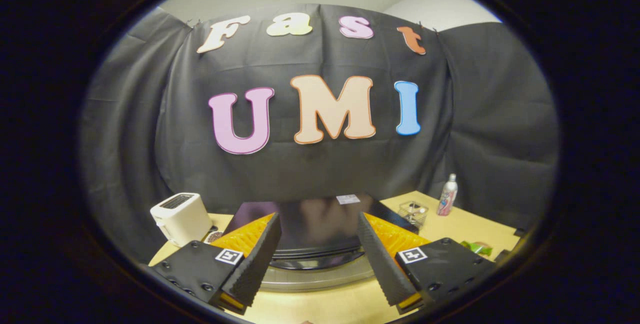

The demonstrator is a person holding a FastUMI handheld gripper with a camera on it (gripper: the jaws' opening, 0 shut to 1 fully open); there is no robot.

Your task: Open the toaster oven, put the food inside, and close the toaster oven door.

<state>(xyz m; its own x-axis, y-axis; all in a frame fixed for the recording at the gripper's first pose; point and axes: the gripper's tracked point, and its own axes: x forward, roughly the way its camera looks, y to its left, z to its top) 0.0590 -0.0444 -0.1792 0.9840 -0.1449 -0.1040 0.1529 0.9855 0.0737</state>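
My jaws are apart, empty, above the toaster oven (door looks shut). Door's likely stiff, hinged; I'd grip its handle along the front.

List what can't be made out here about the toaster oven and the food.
- Toaster oven, gripper view: seen from above; door front foreshortened, flanked by the open gripper fingers; open or closed unclear.
- Food: the dark item behind the white toaster, mostly hidden; identity unclear.
- Wire basket: contents too small.
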